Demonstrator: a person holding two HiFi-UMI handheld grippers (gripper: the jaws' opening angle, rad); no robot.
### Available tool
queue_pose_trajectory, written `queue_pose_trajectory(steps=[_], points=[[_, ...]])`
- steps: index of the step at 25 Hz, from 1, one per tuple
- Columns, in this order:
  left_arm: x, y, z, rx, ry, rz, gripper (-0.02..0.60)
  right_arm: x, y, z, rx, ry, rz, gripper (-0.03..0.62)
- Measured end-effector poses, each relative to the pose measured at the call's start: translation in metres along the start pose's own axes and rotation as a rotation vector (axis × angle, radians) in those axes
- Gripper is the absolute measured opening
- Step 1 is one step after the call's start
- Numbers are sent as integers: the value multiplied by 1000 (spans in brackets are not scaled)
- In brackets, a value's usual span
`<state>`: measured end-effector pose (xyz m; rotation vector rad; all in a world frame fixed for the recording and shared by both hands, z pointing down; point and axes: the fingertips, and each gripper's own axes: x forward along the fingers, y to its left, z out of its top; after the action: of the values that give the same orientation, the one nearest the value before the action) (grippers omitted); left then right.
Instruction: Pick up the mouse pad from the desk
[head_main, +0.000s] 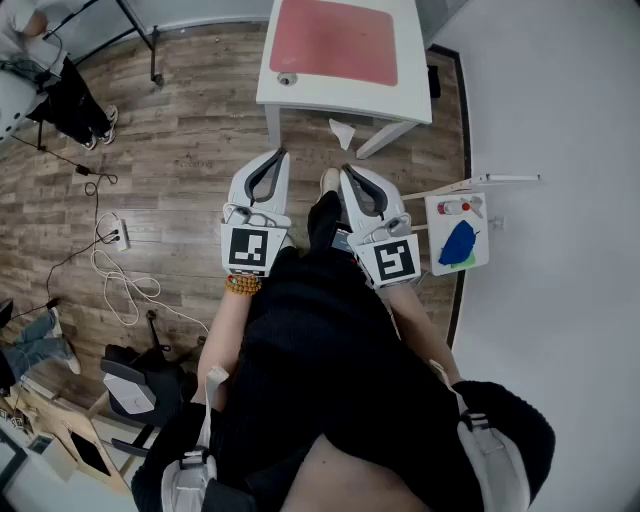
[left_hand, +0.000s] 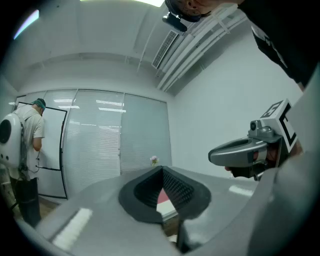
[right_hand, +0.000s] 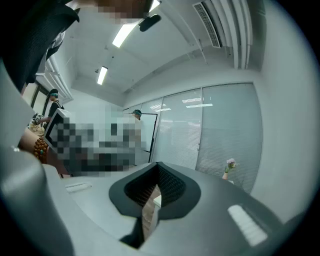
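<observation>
Lying untouched, the pink mouse pad (head_main: 335, 40) covers most of the white surface (head_main: 320, 100). The left gripper (head_main: 279, 155) and right gripper (head_main: 346, 171) hang short of its near edge, jaws together and empty; the pickup remains.

Left gripper (head_main: 280, 155), right gripper (head_main: 347, 172) hanging side by side, close in front of body, both pointing level, straight ahead. Jaws of each pressing together, holding nothing. Left arm (head_main: 228, 325), right arm (head_main: 420, 325) reaching forward.
</observation>
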<state>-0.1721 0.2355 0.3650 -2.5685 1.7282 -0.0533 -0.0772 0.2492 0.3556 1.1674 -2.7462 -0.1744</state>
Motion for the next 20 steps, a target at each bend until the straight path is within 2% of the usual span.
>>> queue_pose_trajectory(steps=[6, 11, 20], points=[[2, -4, 0, -1, -2, -12, 0, 2, 6, -2, -1, 10, 32, 26], [7, -6, 0, 2, -2, -19, 0, 1, -3, -17, 21, 71, 14, 26], [15, -2, -6, -4, 17, -23, 0, 6, -14, -25, 37, 94, -4, 26]])
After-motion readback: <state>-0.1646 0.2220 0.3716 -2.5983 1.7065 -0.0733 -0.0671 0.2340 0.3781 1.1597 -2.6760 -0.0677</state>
